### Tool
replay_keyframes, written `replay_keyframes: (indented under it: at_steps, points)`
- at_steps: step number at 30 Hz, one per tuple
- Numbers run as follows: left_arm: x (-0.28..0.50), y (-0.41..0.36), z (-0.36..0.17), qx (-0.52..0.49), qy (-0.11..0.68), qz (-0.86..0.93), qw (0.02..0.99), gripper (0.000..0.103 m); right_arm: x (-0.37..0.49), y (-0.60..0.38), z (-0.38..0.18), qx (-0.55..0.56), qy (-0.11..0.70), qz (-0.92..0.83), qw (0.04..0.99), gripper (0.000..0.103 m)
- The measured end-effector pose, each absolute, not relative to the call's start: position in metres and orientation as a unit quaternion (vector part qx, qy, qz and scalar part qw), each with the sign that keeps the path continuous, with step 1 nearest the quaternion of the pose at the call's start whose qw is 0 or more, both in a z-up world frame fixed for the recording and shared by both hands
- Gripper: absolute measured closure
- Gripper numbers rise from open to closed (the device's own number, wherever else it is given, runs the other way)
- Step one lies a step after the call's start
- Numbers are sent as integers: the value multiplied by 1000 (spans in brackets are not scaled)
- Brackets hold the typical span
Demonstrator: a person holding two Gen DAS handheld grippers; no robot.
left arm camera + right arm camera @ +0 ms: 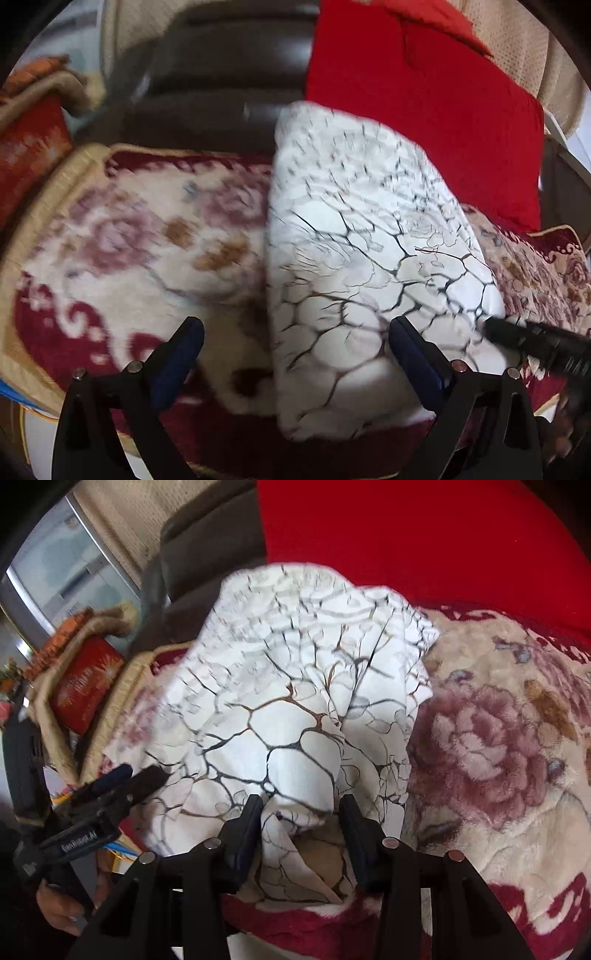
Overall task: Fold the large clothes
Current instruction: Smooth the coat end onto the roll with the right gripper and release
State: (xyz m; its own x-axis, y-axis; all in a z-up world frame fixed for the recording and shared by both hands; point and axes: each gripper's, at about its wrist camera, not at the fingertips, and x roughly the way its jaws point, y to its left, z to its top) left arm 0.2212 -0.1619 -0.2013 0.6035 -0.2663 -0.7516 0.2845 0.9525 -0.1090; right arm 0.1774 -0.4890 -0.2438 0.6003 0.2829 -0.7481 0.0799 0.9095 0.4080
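Note:
A white garment (362, 258) with a dark crackle print lies folded in a thick strip on a floral plush blanket (140, 240). My left gripper (295, 328) hangs over the garment's near end with its jaws wide apart; its pads touch nothing. In the right wrist view the garment (288, 701) looks bunched. A loose fold of it sits between the half-spread jaws of my right gripper (301, 805). That fold brushes the left pad, and a gap shows beside the right one. The left gripper (122, 775) also shows at that view's left edge.
A red cushion (424, 110) leans on the dark sofa back (221, 74) behind the garment. A red patterned box (85, 686) in a beige wrap sits at the left. A person's hand (59, 904) holds the left tool. The blanket's red and gold border (37, 229) runs along the edge.

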Motion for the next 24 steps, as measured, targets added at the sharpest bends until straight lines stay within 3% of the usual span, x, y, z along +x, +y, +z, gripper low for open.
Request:
replay_keyframes:
  at_steps: [5, 9, 13, 17, 19, 24]
  points:
    - [203, -136, -174, 8, 401, -128, 907, 3, 157, -496, -206, 222, 373, 94, 896, 54]
    - [206, -134, -181, 26, 420, -126, 899, 3, 147, -483, -191, 233, 343, 140, 899, 59]
    - [203, -153, -201, 75, 436, -133, 887, 3, 150, -463, -205, 226, 377, 158, 884, 64]
    - [204, -161, -218, 92, 450, -134, 878, 3, 167, -461, -254, 243, 463, 112, 845, 71]
    - [205, -163, -222, 105, 449, -129, 878, 3, 168, -467, -268, 260, 468, 104, 839, 79]
    - [201, -162, -207, 102, 444, -116, 882, 3, 166, -469, -256, 255, 466, 100, 842, 79]
